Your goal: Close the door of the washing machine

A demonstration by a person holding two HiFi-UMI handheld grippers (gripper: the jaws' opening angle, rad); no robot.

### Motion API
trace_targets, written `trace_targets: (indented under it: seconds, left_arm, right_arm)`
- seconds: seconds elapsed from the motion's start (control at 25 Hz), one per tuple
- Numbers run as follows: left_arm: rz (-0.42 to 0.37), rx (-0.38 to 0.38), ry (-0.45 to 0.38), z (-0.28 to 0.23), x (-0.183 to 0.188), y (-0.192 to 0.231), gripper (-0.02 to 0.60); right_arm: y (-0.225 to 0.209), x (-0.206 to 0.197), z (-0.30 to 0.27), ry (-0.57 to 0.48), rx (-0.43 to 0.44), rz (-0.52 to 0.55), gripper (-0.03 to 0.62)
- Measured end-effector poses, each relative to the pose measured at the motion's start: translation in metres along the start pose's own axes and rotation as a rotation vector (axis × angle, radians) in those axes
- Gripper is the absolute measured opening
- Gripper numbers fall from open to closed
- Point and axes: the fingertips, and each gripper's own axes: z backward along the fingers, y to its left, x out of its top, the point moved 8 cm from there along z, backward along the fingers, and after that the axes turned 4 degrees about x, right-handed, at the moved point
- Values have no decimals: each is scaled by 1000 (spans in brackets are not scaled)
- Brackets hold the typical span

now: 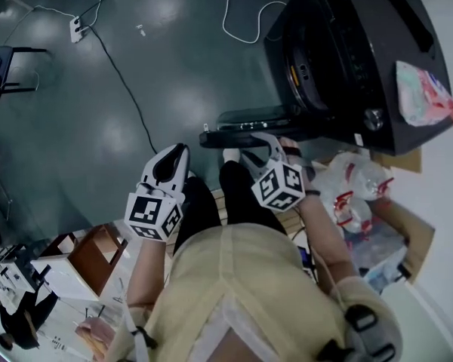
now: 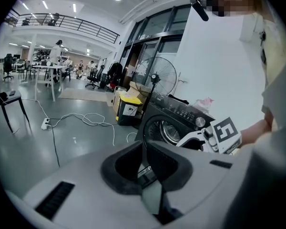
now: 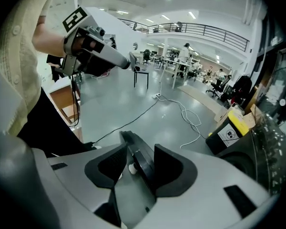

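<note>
The black washing machine (image 1: 347,59) stands at the upper right of the head view, its round door (image 1: 249,127) swung open to the left. My right gripper (image 1: 266,143) is at the door's near edge. In the right gripper view, my right gripper (image 3: 139,151) is shut on the dark door edge (image 3: 143,168), which lies between the pads. My left gripper (image 1: 174,157) hangs free to the left of the door with its jaws together, holding nothing. The left gripper view shows the washing machine (image 2: 174,123) front and drum, with the right gripper (image 2: 182,141) beside it.
Cables (image 1: 121,74) and a power strip (image 1: 75,29) lie on the grey floor. A pink packet (image 1: 426,93) rests on the machine's top. A cardboard box with plastic bags (image 1: 362,202) sits by my right arm and a wooden box (image 1: 90,259) at lower left. A yellow-lidded bin (image 2: 128,106) and a fan (image 2: 150,75) stand behind.
</note>
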Motion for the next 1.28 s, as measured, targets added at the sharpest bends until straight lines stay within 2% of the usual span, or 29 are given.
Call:
trace_targets:
  seconds: [0.36,0.48,1.08,1.28]
  left_arm:
    - [14,33,29,4,-10,-6,32]
    - [19,33,33,2,-11,-9,32]
    - [19,78,23,-3,-3,-12,32]
    - [10,71,17,-10,2,-18,32]
  right_arm:
    - [1,-2,-10,37,-4,120,172]
    - [1,-3,-12,55,-16,140,140]
    - [-7,3,-17,80,-1,108,135]
    - [-13,6,-21,79,-18,93,133]
